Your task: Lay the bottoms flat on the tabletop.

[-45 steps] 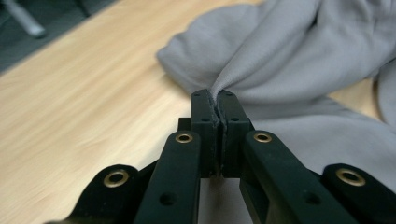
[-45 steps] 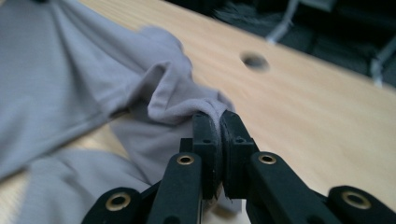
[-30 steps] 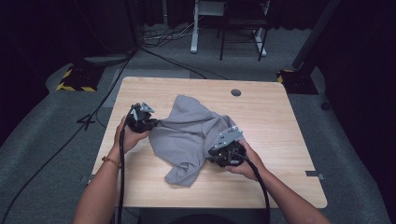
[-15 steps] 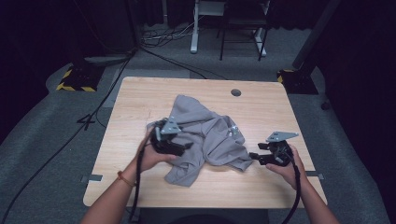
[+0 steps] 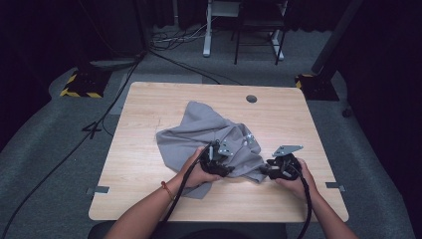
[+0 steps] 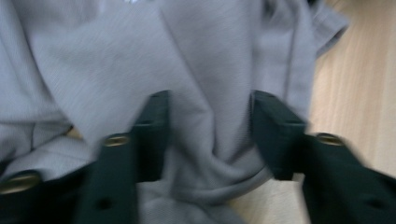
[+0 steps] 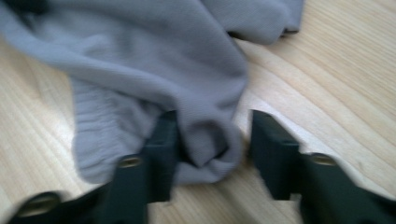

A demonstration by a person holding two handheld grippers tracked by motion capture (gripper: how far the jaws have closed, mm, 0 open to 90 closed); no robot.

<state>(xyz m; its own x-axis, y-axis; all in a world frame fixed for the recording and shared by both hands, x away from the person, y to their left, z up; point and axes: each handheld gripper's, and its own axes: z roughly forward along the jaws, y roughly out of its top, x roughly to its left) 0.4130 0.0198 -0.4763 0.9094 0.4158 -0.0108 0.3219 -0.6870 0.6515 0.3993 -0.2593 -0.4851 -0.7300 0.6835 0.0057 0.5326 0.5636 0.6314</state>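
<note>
Grey garment [image 5: 209, 132] crumpled on wooden table [image 5: 149, 114], folds bunched.

plain grey garment [image 5: 209, 130], black hand-held gripper jaws, light wood-grain table [image 5: 144, 149].

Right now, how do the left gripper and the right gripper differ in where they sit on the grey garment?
The left gripper sits over the middle folds of the grey garment; the right gripper is at its edge by the bare table. Cloth spans the left's whole gap; a rolled hem fills part of the right's. Both have just been closing, with cloth between the jaws, not yet clamped.
</note>
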